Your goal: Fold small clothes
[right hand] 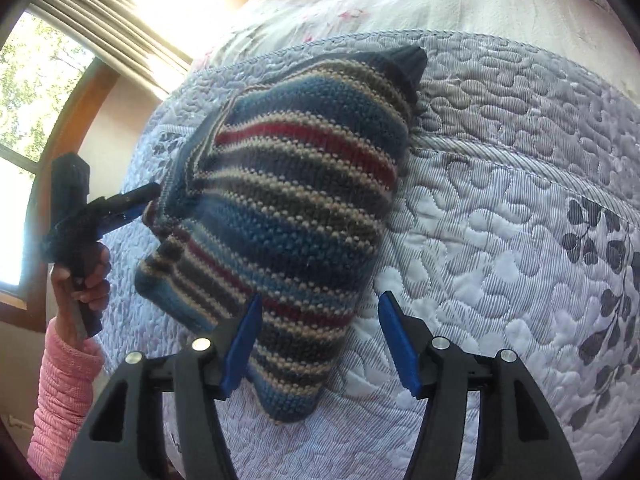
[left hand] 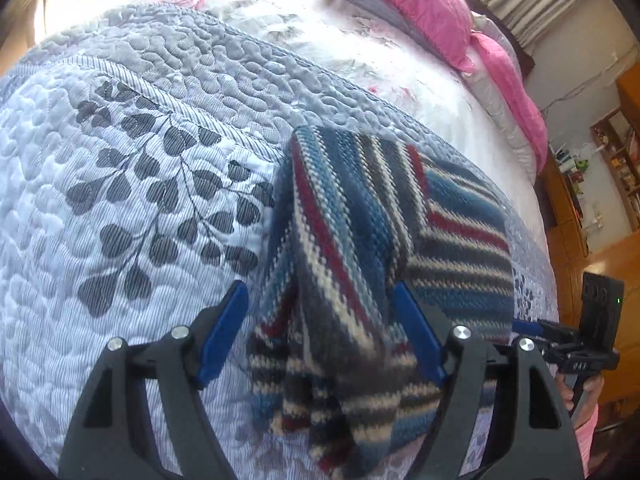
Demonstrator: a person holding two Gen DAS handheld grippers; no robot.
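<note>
Broadly, the quilted bedspread (left hand: 120, 184) filled both wrist views and served as the work surface, with pink bedding (left hand: 424, 4) lying well beyond at the head of the bed. On the quilt lay the striped knit garment (right hand: 296, 208), already doubled over itself, one panel's stripes running at an angle to the other's in the left wrist view. Its long axis ran from the near pointed corner, beside the right gripper (right hand: 320, 344), away to the dark ribbed edge (right hand: 404, 64) at the far end, so that the piece pointed toward the pillows. The left gripper (left hand: 320, 320) stood with its jaws apart, straddling a raised, slightly blurred fold of the knit without closing on it. The right gripper likewise stood with jaws apart, the garment's near corner lying between and just beneath its blue pads (right hand: 244, 344), not pinched. Judged from this arrangement, the step in hand was the laying down or regripping of a fold; doing it well would call for taking both layers at an edge rather than mid-panel, keeping the stripes aligned, and lowering the fold flat so that the thick knit did not bunch. A pink sleeve (right hand: 64, 392) showed at the frame's lower left.
</note>
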